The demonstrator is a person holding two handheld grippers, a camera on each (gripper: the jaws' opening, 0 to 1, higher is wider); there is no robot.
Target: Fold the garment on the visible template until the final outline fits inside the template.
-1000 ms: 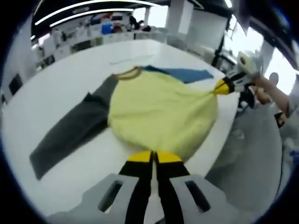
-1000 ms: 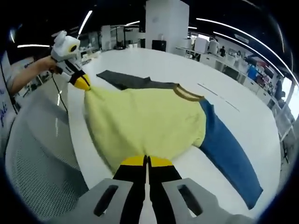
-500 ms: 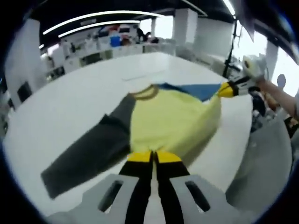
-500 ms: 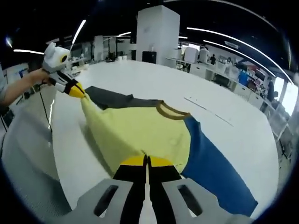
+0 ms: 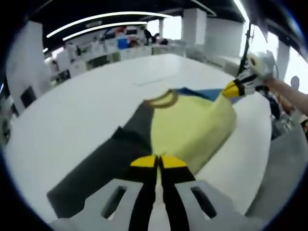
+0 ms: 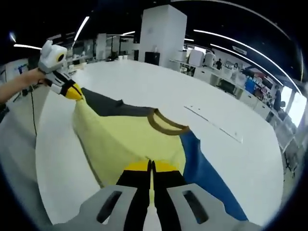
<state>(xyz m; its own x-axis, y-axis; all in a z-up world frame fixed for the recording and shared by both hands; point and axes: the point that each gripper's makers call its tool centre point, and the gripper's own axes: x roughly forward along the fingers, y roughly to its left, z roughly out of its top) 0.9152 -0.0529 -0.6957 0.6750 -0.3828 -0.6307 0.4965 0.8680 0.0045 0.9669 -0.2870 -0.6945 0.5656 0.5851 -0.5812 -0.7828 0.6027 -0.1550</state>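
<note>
Garment: your soft pale-yellow sweatshirt with one dark grey sleeve, one blue sleeve and an olive-brown collar (image 5: pixel 192 127) lies on the wide white counter (image 5: pixel 72 115), its collar end away from you, its hem edge lifted off the surface.

Left claw (image 5: pixel 157 161): its yellow-tipped jaws are pressed together on the yellow hem at the corner beside the grey sleeve (image 5: pixel 101 168); you hold cloth there.

Right claw (image 6: pixel 150 166): jaws likewise closed, pinching the hem at the corner beside the blue sleeve (image 6: pixel 202 178). In the left gripper view it stands off to the right with the yellow fabric drawn up to its tip.

Relation: the hem runs stretched between your two claws, the body slopes down from them to the collar (image 6: pixel 166 124), and both sleeves trail flat on the counter on either side.

Handling: it looks light, limp knit, so it will drape, sag in the middle and slip into wrinkles if the span goes slack; it is not fragile. Keep an even tension and carry both corners together.

Where to grip: the hem corners you hold seem right for a bottom-to-top fold; the sleeves will likely need pinching near the cuffs after.

Template: I cannot make out its outline under the cloth.
</note>
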